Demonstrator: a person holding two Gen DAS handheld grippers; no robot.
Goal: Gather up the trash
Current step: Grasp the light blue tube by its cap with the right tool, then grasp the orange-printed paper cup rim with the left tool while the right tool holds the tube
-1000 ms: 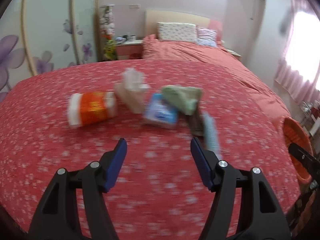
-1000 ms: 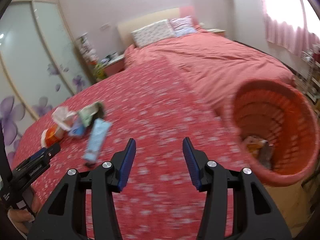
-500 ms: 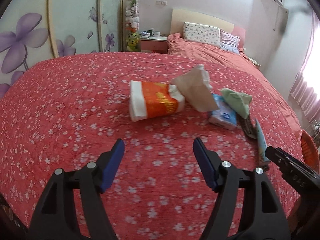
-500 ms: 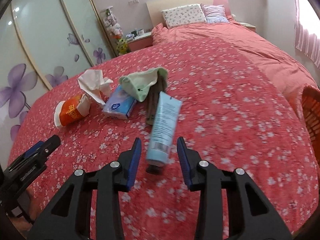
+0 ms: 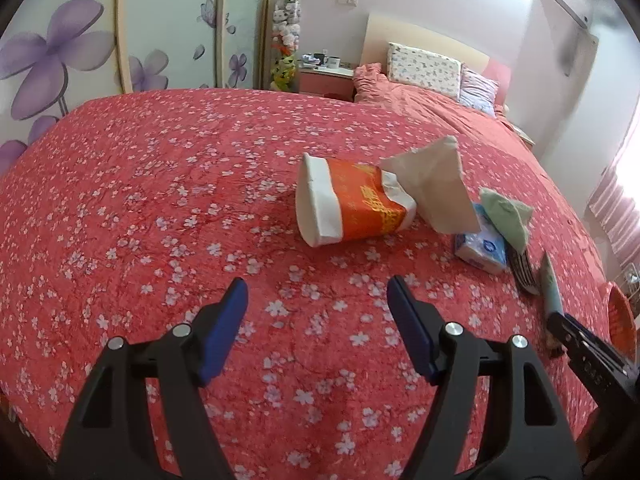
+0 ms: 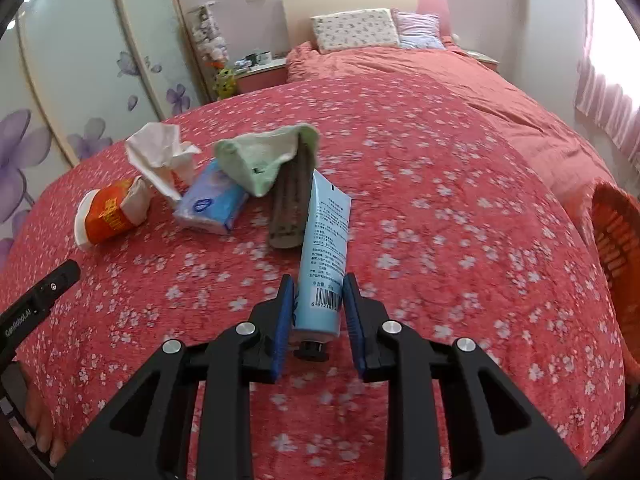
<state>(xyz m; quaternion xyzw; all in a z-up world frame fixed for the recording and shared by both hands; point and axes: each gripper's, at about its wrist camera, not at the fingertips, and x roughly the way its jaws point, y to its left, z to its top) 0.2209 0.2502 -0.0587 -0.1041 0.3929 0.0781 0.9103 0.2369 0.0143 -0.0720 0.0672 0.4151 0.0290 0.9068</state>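
Trash lies on the red flowered bedspread (image 5: pixel 160 200). An orange and white tissue pack (image 5: pixel 348 204) with a crumpled tissue (image 5: pixel 432 184) lies ahead of my open, empty left gripper (image 5: pixel 316 320). Beside it are a blue tissue packet (image 5: pixel 480 248), a green cloth (image 5: pixel 506 216) and a brown comb-like piece (image 6: pixel 290 200). My right gripper (image 6: pixel 316 308) has closed around the cap end of a light blue tube (image 6: pixel 324 248) lying on the bed; the pads (image 6: pixel 285 312) touch its sides. The same pack (image 6: pixel 108 216) shows at left in the right wrist view.
An orange basket (image 6: pixel 616 240) stands at the bed's right edge, also at the far right in the left wrist view (image 5: pixel 622 320). Pillows (image 6: pixel 356 32) and headboard are at the far end. A flowered wardrobe (image 5: pixel 80 40) and nightstand (image 5: pixel 326 80) stand to the left.
My right gripper has swung from the basket to the tube, moved over its cap end and narrowed onto it. My left gripper has drawn closer to the orange pack, still open.
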